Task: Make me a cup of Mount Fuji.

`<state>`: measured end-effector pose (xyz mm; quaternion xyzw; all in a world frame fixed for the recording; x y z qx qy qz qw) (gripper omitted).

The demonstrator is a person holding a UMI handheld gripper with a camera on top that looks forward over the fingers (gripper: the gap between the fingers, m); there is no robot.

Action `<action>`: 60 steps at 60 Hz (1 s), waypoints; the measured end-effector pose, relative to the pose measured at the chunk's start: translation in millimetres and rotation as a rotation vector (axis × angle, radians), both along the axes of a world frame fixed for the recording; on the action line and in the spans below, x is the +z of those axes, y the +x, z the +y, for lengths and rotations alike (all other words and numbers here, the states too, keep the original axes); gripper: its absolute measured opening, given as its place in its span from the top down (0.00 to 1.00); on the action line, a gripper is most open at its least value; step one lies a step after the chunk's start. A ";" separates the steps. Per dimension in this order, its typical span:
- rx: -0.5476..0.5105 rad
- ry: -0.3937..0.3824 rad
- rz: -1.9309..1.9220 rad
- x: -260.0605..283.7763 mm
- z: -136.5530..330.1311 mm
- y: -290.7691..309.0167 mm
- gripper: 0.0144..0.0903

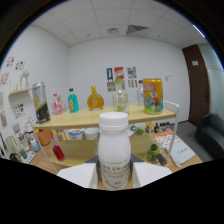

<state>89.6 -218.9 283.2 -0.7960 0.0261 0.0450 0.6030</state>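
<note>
While the gripper clamps both white fingers on the white plastic bottle, that bottle stands upright between them. Beyond — a wooden shelf carries a yellow can and an amber round bottle.

A white plastic bottle with a white screw cap stands upright between the gripper's two white fingers, held off the table. Gold lettering runs across its lower body, too blurred to read.

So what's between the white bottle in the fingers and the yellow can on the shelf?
Gripper view: only open air and shelf edge separate the white bottle from the yellow can.
</note>
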 end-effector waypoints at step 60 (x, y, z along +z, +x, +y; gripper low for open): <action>0.356 -0.173 -1.752 -160.0 13.2 43.0 0.57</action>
